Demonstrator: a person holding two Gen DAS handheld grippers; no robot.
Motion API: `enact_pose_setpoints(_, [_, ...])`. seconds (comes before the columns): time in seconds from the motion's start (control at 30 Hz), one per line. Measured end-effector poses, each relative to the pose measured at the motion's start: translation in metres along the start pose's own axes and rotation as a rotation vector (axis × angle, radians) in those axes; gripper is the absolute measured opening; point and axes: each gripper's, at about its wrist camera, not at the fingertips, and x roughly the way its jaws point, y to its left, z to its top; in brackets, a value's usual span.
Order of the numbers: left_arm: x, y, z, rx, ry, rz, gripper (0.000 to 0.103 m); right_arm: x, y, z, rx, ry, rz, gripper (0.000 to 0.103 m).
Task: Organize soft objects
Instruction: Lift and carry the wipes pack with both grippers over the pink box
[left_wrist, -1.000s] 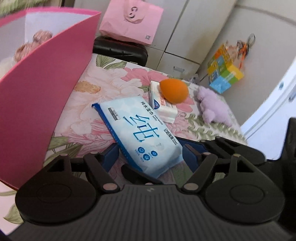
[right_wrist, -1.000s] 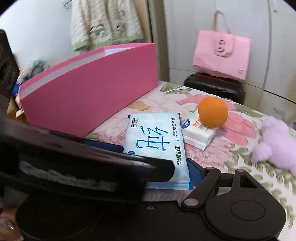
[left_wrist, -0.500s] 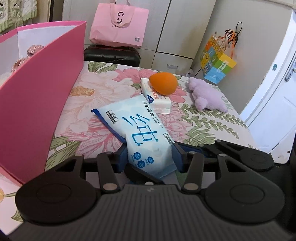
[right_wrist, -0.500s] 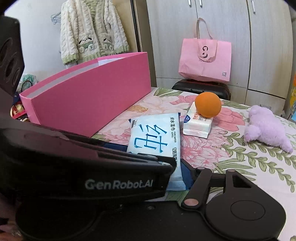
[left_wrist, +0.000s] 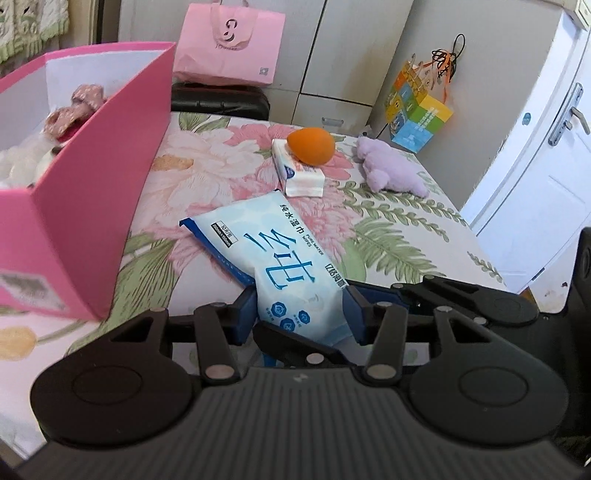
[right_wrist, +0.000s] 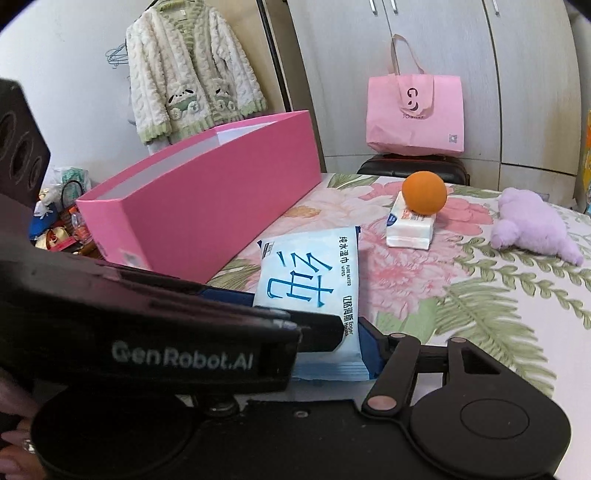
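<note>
A blue-and-white wipes pack (left_wrist: 291, 266) (right_wrist: 310, 277) has its near end pinched between the blue pads of my left gripper (left_wrist: 299, 310). Its far end rests on the floral bedspread (left_wrist: 388, 229). My right gripper (right_wrist: 303, 314) holds the same end. Its right pad presses the pack's edge, and its left finger is hidden behind the left gripper's body. The open pink box (left_wrist: 110, 177) (right_wrist: 207, 206) stands to the left, with a white plush and a pink bow (left_wrist: 74, 107) inside. Farther off, an orange ball (left_wrist: 312, 144) sits on a tissue pack (left_wrist: 299, 173), beside a purple plush (left_wrist: 391, 170).
A pink paper bag (left_wrist: 229, 44) stands on a black case (left_wrist: 218, 101) past the bed's far end. A colourful bag (left_wrist: 417, 110) hangs near a white door (left_wrist: 535, 166) on the right. A cardigan (right_wrist: 188, 85) hangs behind the box. The bed's edge runs along the right.
The left pads have closed from wide apart onto the pack's near end, squeezing it narrower. Both grippers have drawn back and up a little, tilting the pack's near end off the bedspread.
</note>
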Motion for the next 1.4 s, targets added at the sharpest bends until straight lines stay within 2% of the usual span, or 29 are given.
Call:
enact_pose_setpoints(0.3, [-0.042,0.000,-0.020,-0.010,-0.030,-0.010,0.048,-0.029,0.034,-0.007,-0.040,-0.009,-0.029,0.066])
enact_pose_setpoints(0.47, [-0.064,0.004,-0.034,-0.013,-0.026,-0.008,0.048,-0.041,0.066,-0.015,-0.180,0.001,-0.048,0.066])
enact_pose_setpoints(0.67, [-0.100,0.011,-0.040,0.026,-0.034,-0.030,0.048,-0.063,0.095,-0.014,-0.270,-0.013,-0.039,0.066])
enact_pose_setpoints(0.83, [-0.135,0.023,-0.038,0.034,-0.081,-0.048,0.048,-0.079,0.122,-0.004,-0.392,-0.046,-0.025,0.067])
enact_pose_setpoints(1.0, [-0.167,0.039,-0.025,0.036,-0.157,-0.028,0.048,-0.083,0.145,0.020,-0.446,-0.105,0.019,0.067])
enact_pose_setpoints(1.13, [-0.188,0.053,-0.005,0.051,-0.222,0.011,0.048,-0.080,0.160,0.041,-0.461,-0.185,0.044,0.068])
enact_pose_setpoints(1.27, [-0.197,0.071,0.019,0.051,-0.274,0.053,0.048,-0.064,0.165,0.072,-0.413,-0.238,0.109,0.068])
enact_pose_setpoints(1.4, [-0.193,0.093,0.044,0.053,-0.288,0.082,0.048,-0.039,0.167,0.095,-0.381,-0.263,0.151,0.068])
